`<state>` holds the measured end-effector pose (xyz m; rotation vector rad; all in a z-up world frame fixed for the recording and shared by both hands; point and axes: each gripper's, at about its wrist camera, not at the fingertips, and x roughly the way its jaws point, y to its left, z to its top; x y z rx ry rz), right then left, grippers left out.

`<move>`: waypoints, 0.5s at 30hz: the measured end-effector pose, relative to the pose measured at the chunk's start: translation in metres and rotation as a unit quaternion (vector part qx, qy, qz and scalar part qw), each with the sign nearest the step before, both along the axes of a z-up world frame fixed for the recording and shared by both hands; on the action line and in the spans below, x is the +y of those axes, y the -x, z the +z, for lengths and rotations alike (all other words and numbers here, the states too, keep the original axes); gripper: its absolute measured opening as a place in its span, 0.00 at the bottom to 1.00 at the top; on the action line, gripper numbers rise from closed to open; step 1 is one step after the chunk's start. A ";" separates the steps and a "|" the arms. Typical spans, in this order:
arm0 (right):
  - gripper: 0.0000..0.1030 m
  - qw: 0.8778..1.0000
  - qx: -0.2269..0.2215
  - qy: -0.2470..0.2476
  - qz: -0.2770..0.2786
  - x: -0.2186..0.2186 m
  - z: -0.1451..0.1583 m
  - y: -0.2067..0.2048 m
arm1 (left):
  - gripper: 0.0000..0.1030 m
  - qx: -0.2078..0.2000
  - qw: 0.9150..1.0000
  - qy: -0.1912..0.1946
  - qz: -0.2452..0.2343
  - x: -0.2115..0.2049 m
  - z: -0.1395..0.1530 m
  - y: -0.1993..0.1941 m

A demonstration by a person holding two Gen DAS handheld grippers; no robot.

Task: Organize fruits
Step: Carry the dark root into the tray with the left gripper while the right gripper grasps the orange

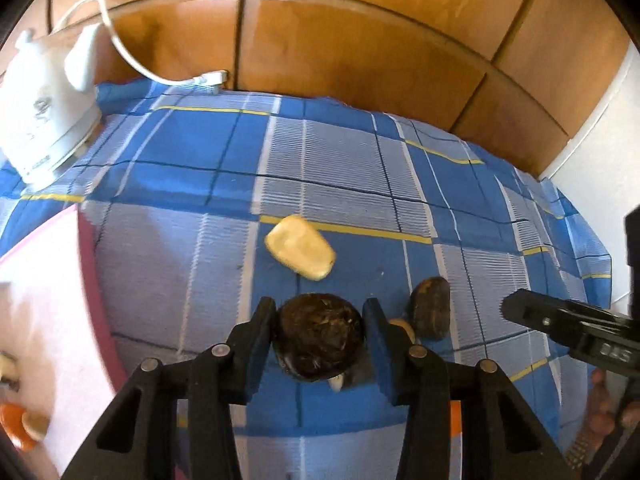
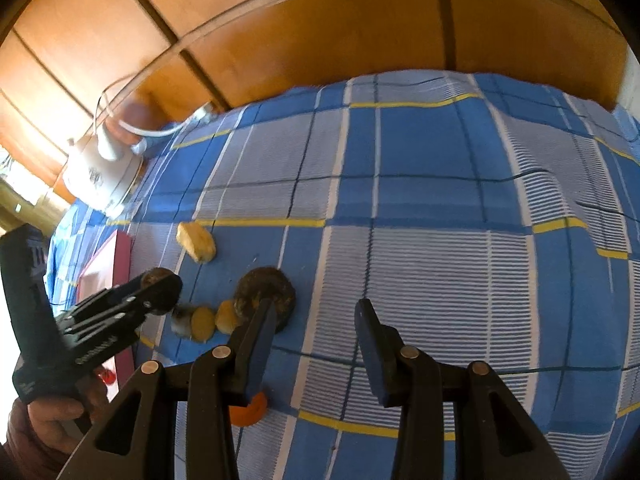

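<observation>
My left gripper point(image 1: 320, 312) is shut on a dark brown round fruit point(image 1: 320, 336), held just above the blue checked cloth point(image 1: 200, 280). A pale yellow fruit piece point(image 1: 300, 247) lies just beyond it, and a second dark brown fruit point(image 1: 430, 312) lies to its right. In the right wrist view, my right gripper point(image 2: 316, 312) is open and empty, its left finger in front of that second dark fruit point(image 2: 272, 284). Small yellow slices point(image 2: 202, 322) lie left of it, with the yellow piece point(image 2: 196, 242) further back. The left gripper point(image 2: 160, 288) shows at left.
A pink and white tray point(image 1: 48, 280) at the left edge holds an orange piece point(image 1: 16, 424) and pale pieces. A white iron point(image 1: 48, 108) with its cord stands at the far left. A wooden wall point(image 1: 360, 48) backs the surface. An orange slice point(image 2: 250, 410) lies below my right gripper.
</observation>
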<state>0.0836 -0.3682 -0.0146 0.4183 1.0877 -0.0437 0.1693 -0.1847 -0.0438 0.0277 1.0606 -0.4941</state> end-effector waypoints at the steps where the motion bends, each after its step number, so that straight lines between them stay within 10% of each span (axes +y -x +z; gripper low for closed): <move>1: 0.40 1.000 0.002 -0.003 0.006 0.002 -0.002 -0.001 | 0.44 -0.005 1.000 -0.001 0.004 0.006 0.002 0.006; 7: 0.40 0.994 0.008 -0.061 0.094 0.027 -0.008 -0.004 | 0.44 -0.029 0.999 0.005 0.015 0.029 0.016 0.033; 15: 0.56 0.980 0.031 -0.016 0.196 0.076 -0.019 0.001 | 0.44 -0.052 0.998 0.010 0.026 0.062 0.030 0.072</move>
